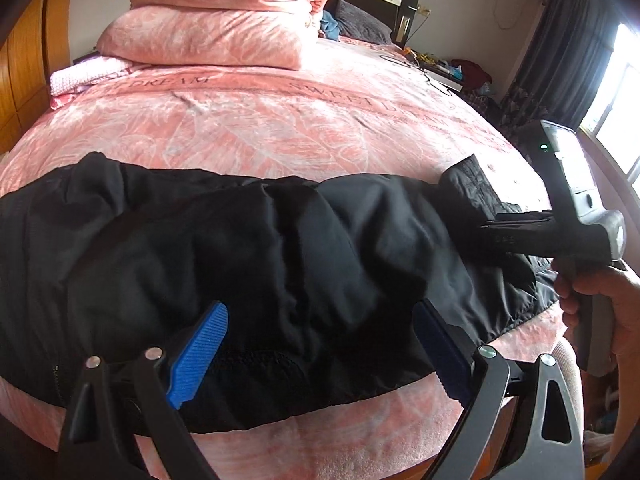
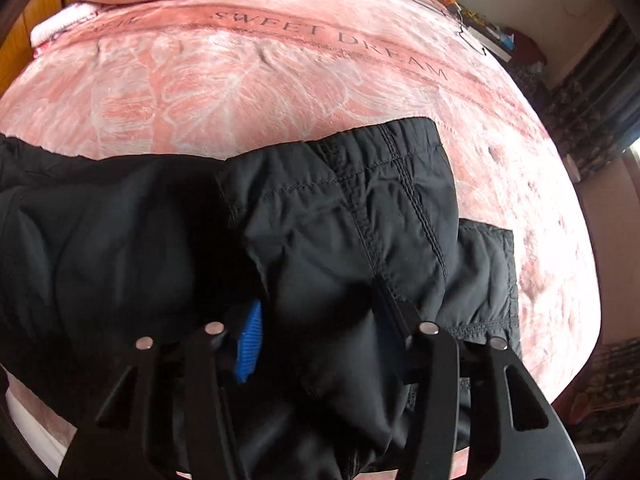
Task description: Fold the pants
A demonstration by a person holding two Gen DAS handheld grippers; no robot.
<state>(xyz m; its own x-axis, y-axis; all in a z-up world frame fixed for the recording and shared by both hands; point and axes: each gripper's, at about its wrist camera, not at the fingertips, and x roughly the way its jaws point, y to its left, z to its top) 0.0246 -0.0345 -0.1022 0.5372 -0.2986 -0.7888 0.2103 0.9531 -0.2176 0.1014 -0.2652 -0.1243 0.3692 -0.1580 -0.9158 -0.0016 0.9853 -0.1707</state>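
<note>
Black pants [image 1: 240, 248] lie crumpled across the near edge of a pink bed cover [image 1: 280, 120]. My left gripper [image 1: 320, 308] hovers over their middle, its blue pads [image 1: 200, 352] spread wide with nothing pinched. In the right wrist view the pants [image 2: 120, 232] show their waistband [image 2: 400, 152] and a stitched seam. My right gripper [image 2: 320, 304] has a thick bunch of this cloth filling the gap between its fingers, and only one blue pad [image 2: 250, 340] shows. From the left wrist view, the right gripper [image 1: 496, 224] sits on the pants' right end, held by a hand [image 1: 600, 300].
Folded pink quilts [image 1: 224, 12] are stacked at the head of the bed. A wooden wardrobe [image 1: 24, 60] stands on the left. A cluttered bedside surface [image 1: 460, 68] and dark curtains [image 1: 560, 32] by a window are on the right. The bed's edge runs just below the pants.
</note>
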